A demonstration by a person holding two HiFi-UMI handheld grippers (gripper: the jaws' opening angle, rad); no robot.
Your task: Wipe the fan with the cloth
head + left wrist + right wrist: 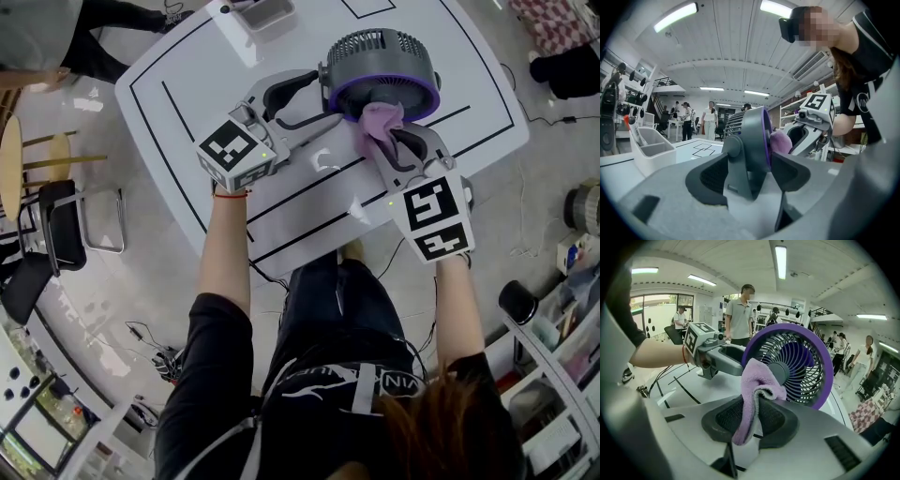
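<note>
One fluffy cloth [757, 380], round slatted fan [802, 365]

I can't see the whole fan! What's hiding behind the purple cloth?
Behind the cloth stands the fan: its purple rim, grille and grey hub show. The grille's lower left part is covered.

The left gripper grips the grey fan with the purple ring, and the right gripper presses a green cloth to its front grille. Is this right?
Only the colour is wrong: the right gripper view shows a pale purple fleece cloth, not green. The left gripper does grip the grey fan with the purple ring, and the right gripper presses the cloth to its front grille.
</note>
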